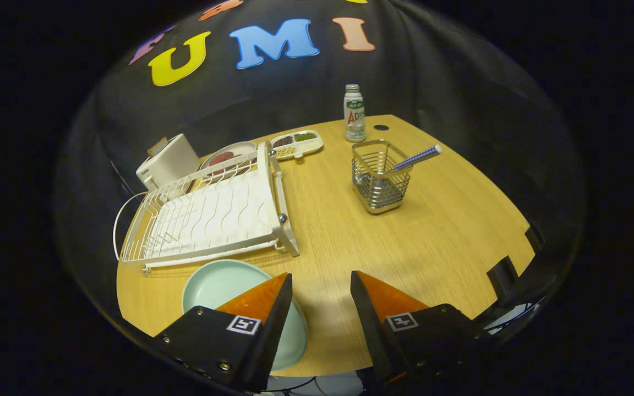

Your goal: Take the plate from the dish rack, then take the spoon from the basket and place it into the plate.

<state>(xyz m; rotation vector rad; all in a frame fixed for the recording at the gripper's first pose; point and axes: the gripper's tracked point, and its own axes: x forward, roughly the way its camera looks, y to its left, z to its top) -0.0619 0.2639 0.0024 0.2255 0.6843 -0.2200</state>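
Wooden table [432, 236] is holding the plate [215, 286], already lying flat out of the dish rack [212, 214].
Tongs [321, 286] are gaping open, gripping nothing; spoon [416, 158] is leaning in the basket [380, 176] at one o'clock, bottle [354, 113] standing beyond, toaster [168, 161] and food tray [296, 144] sitting behind the rack.

Gripper [321, 283] held level, pointing forward; jaws spread apart, nothing between them, fingertips free.
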